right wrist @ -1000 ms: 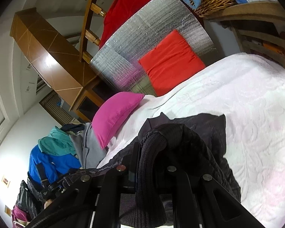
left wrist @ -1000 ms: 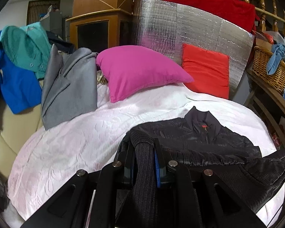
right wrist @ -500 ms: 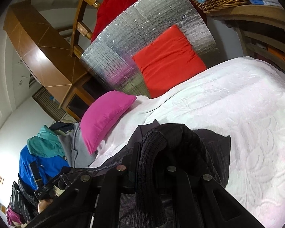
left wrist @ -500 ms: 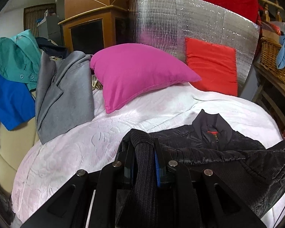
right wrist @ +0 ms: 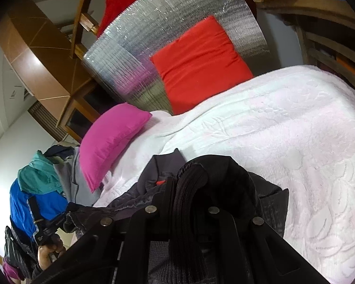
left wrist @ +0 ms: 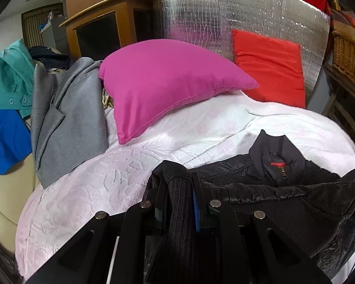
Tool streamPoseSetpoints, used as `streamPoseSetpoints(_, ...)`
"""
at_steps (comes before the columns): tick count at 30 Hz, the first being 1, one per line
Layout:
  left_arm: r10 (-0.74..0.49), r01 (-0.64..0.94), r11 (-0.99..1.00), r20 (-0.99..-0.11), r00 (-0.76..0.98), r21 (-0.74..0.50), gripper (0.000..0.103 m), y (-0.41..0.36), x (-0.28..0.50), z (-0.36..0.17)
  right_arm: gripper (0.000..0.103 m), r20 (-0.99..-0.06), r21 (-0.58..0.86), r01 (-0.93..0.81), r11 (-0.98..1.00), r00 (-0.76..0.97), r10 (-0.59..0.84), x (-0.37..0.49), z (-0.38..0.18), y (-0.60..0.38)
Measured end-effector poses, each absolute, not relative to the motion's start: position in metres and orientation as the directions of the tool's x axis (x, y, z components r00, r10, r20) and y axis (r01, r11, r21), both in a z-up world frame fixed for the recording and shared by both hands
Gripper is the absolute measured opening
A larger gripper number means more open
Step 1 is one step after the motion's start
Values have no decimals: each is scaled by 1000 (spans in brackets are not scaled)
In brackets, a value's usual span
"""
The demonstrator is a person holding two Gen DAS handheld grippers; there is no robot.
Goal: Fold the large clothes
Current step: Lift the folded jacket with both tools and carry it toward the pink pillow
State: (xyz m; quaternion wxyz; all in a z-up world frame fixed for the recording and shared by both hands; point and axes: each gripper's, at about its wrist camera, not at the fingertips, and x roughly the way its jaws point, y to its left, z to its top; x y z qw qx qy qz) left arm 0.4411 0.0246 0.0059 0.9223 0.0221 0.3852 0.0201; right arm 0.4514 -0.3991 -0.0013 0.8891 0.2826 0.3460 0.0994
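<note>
A black jacket (left wrist: 272, 184) is seen spread across the white bedspread (left wrist: 177, 142) in the lower right of the left wrist view, directly ahead of the left gripper (left wrist: 178, 189). A ribbed black knit band of the jacket is clamped between the fingers of that gripper at the lower centre of the frame, and the rest of the garment trails off to the right edge. The collar, with a red patch and a zip pull at its throat, is turned towards the upper part of the frame, in the direction of the red cushion (left wrist: 269, 66). The jacket's long axis appears to run sideways across the frame, though its lower end is hidden.

In the right wrist view, the right gripper (right wrist: 189, 189) is closed on a bunched ribbed edge of the same jacket (right wrist: 267, 203) at the lower centre. The fabric is draped over and around its fingers, with the collar just left of them. The pink pillow (right wrist: 111, 139) is seen beyond the jacket, to the upper left.
</note>
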Motion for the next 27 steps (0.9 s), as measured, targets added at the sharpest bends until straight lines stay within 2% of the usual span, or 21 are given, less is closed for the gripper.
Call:
streamPoseSetpoints(11, 98, -6, 992, -730, 677, 127, 17, 11, 476, -18, 11, -616, 572, 72, 817, 696, 370, 498, -35, -409)
streamPoseSetpoints(27, 116, 25, 987, -799, 590, 162, 18, 8, 533, -53, 11, -702, 550, 147, 822, 615, 360, 549, -78, -415)
